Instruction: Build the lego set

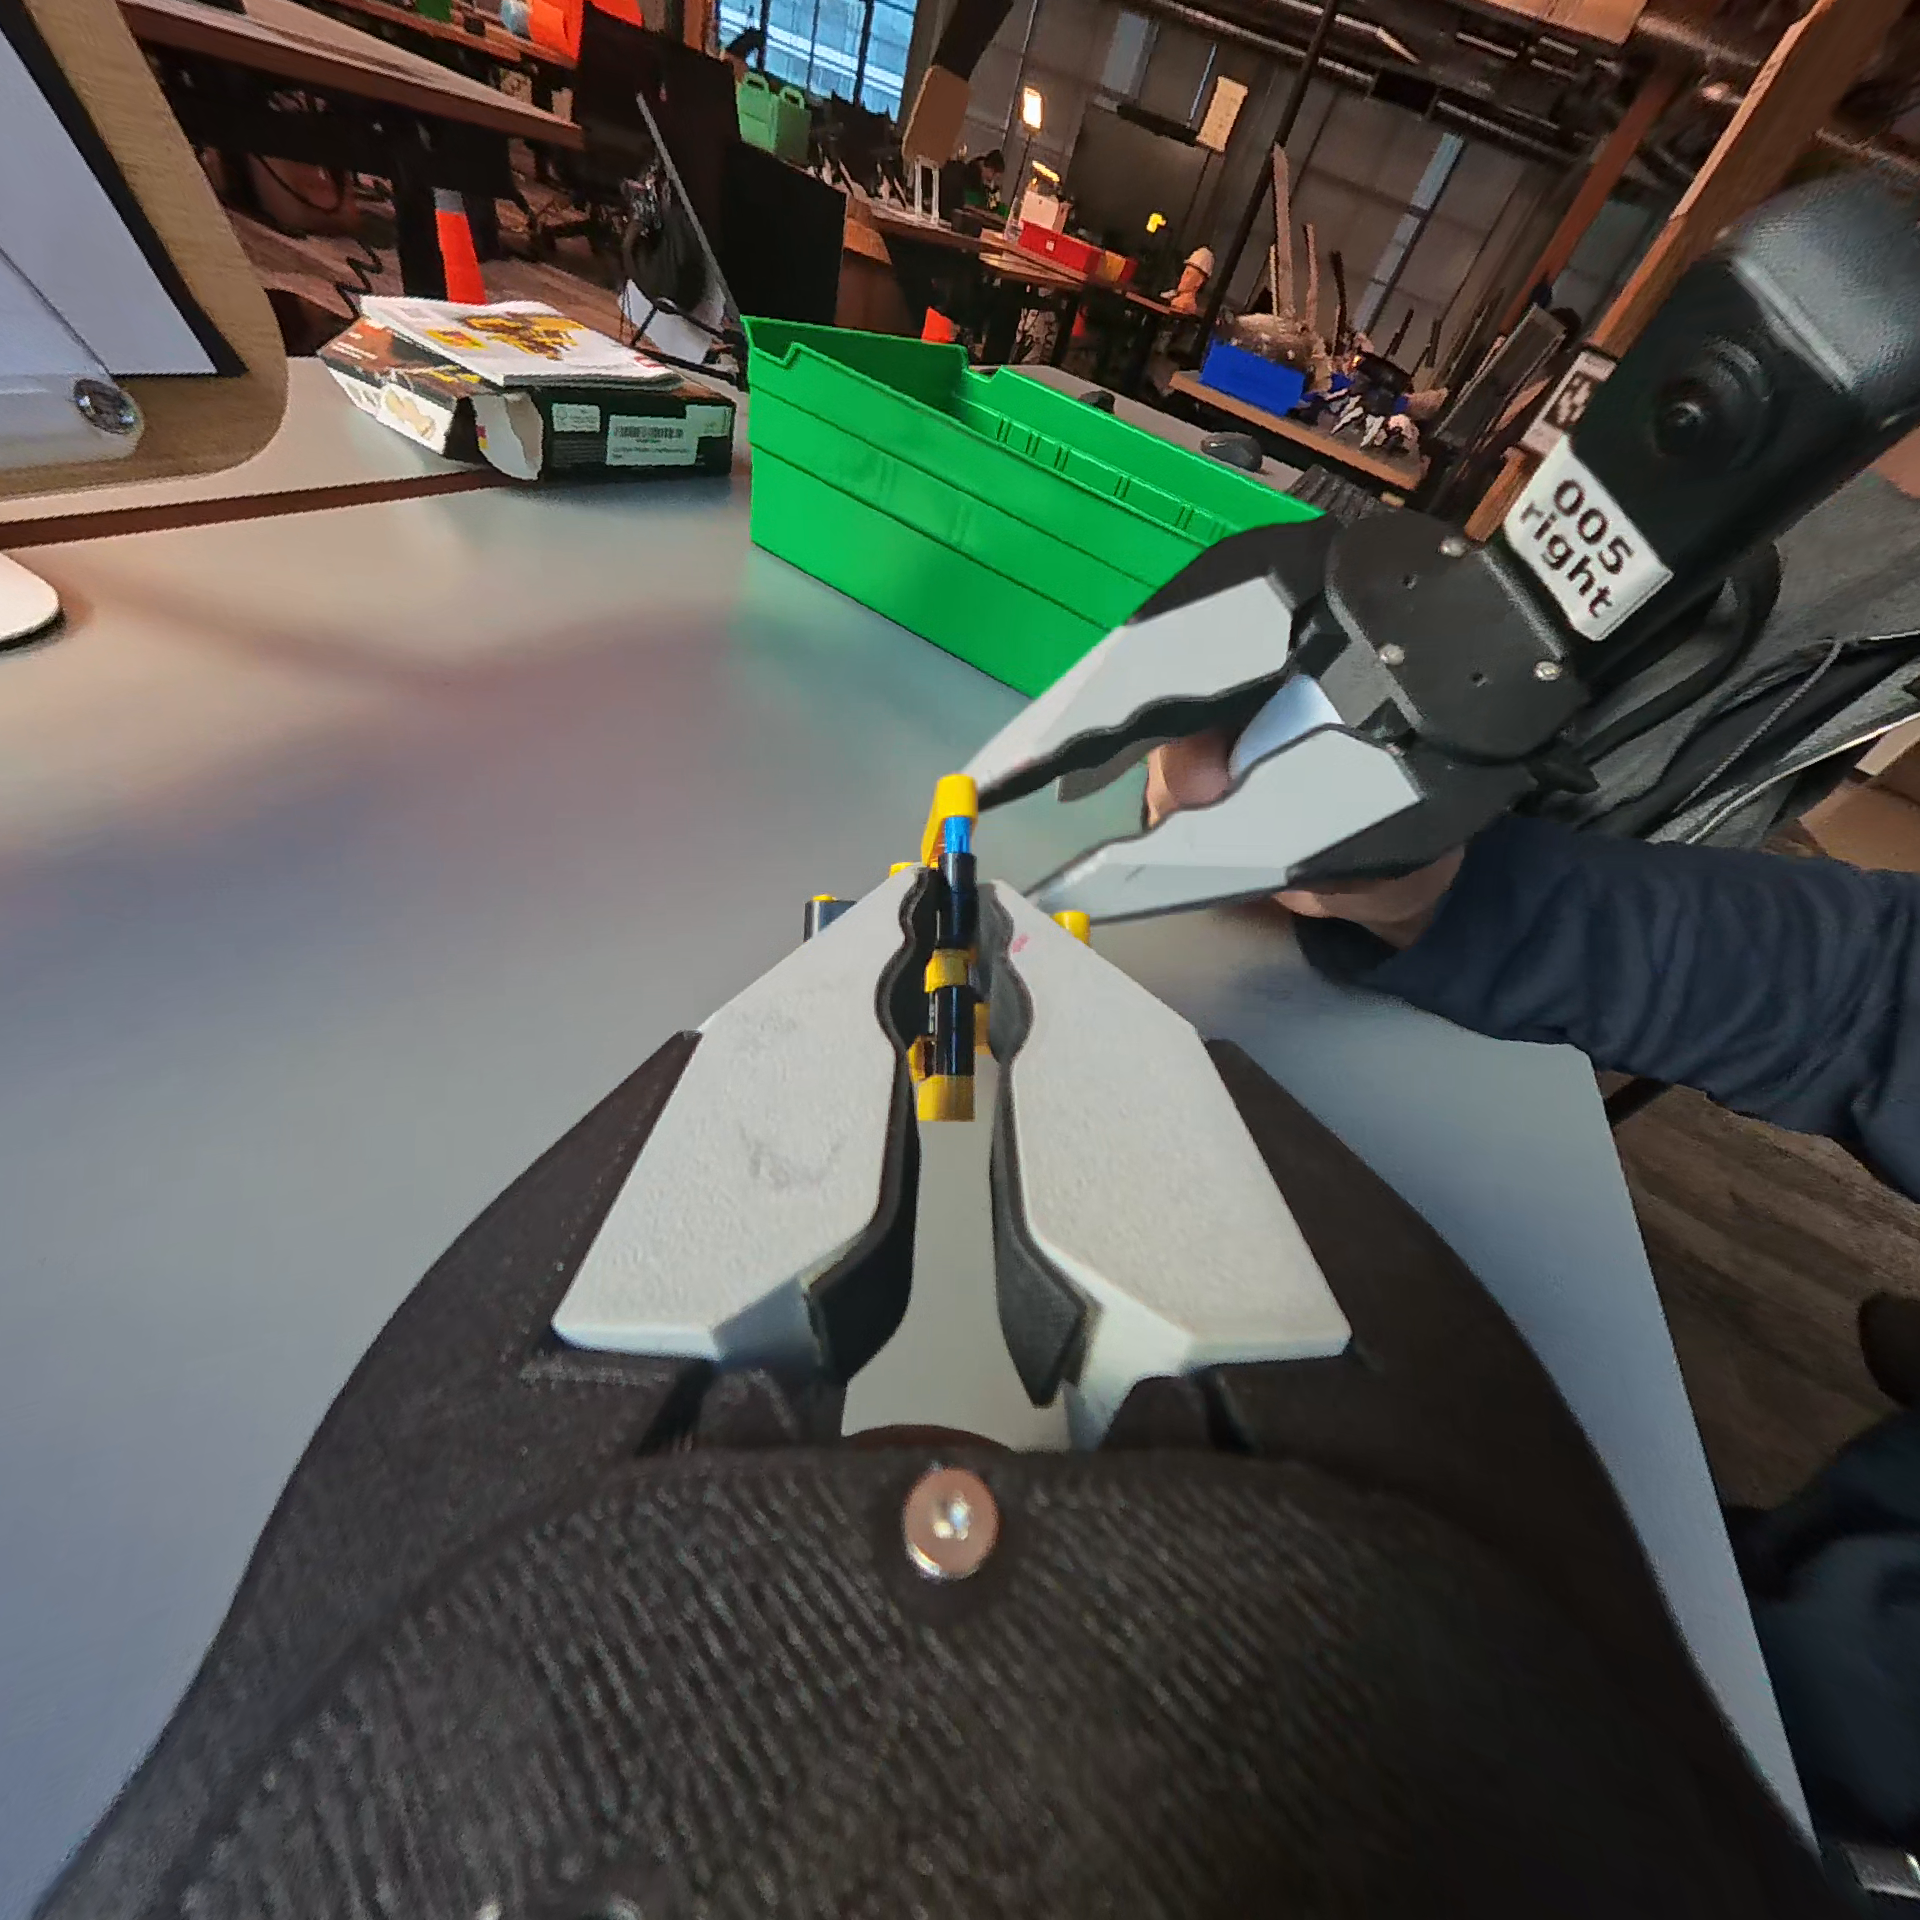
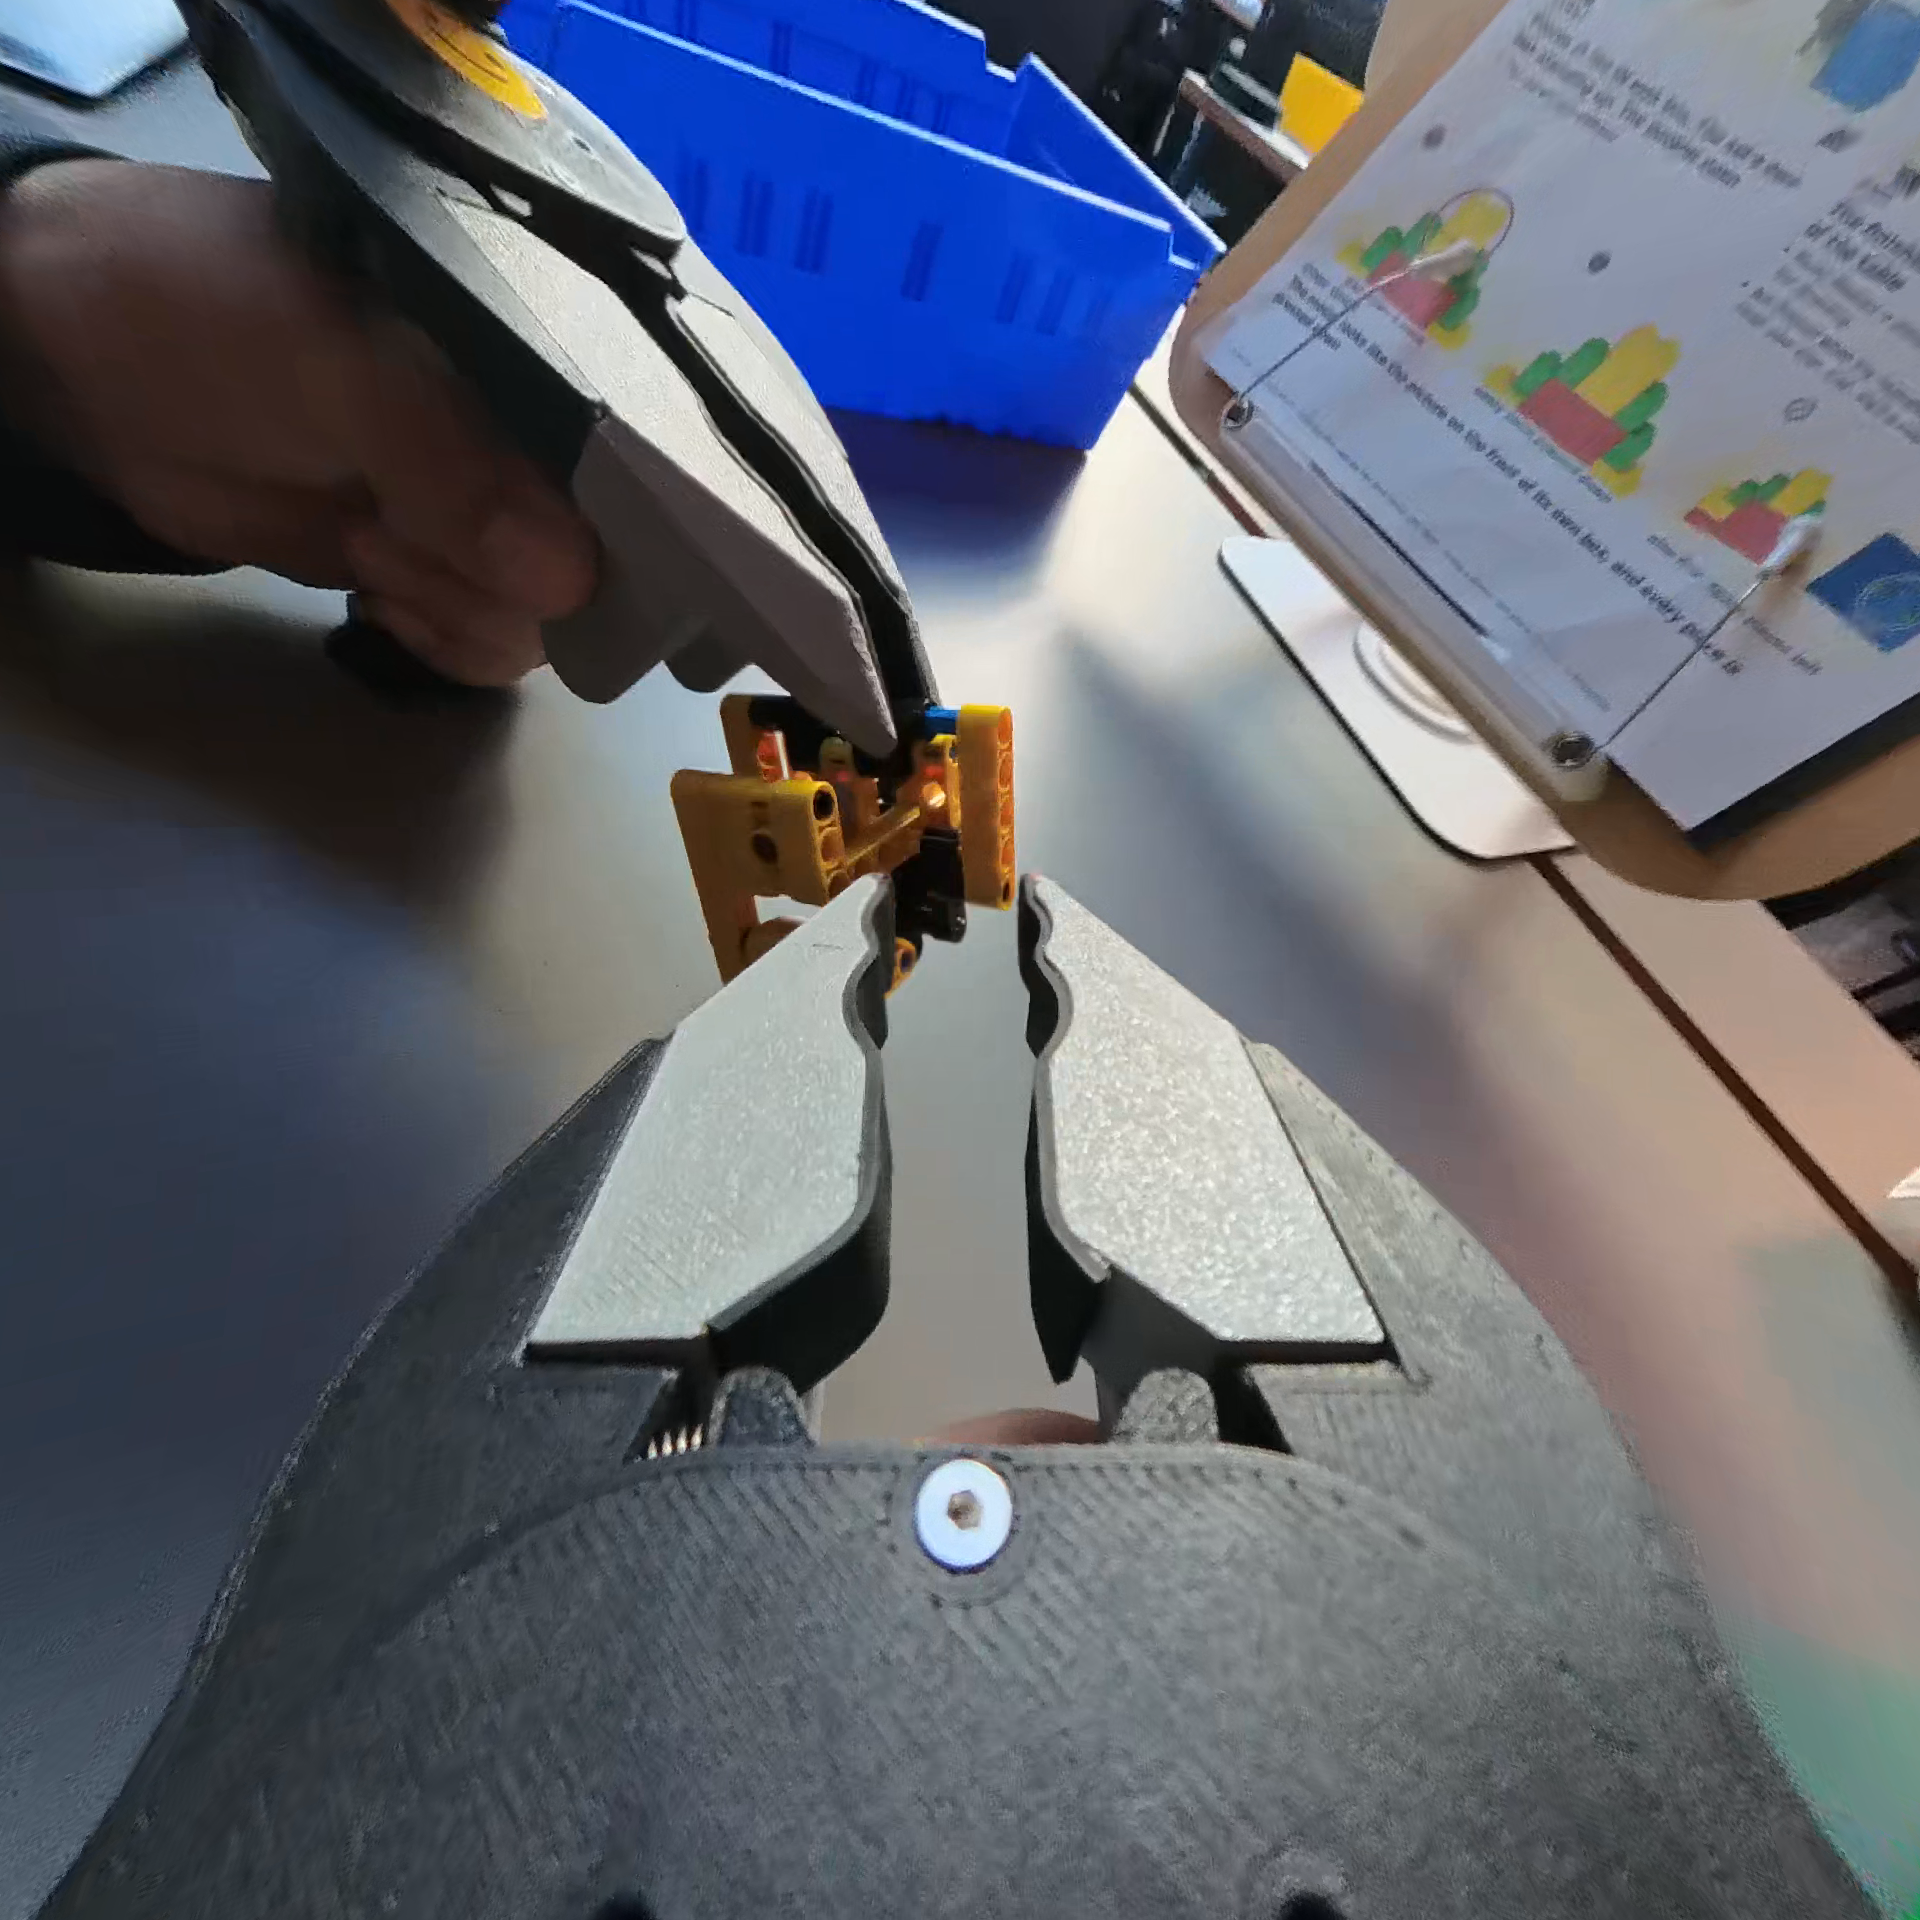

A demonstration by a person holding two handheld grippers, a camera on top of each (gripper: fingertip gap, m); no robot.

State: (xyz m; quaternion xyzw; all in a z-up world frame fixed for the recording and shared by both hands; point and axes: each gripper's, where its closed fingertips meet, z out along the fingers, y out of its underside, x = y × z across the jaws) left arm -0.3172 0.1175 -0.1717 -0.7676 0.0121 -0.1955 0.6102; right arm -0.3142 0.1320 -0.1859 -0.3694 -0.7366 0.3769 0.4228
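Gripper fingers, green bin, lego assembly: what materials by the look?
Left gripper fingers: grey, matte, grainy, likely 3D-printed plastic, dark pads maybe rubber. Green bin: glossy moulded plastic, ribbed walls. Lego assembly: smooth hard plastic, yellow and black, slight sheen.

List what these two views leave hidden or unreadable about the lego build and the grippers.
- Left wrist view: most of the lego assembly, hidden between the left gripper fingers.
- Right wrist view: the assembly's top, covered by the left gripper's fingertip.
- Either view: whether the open right gripper touches the assembly.
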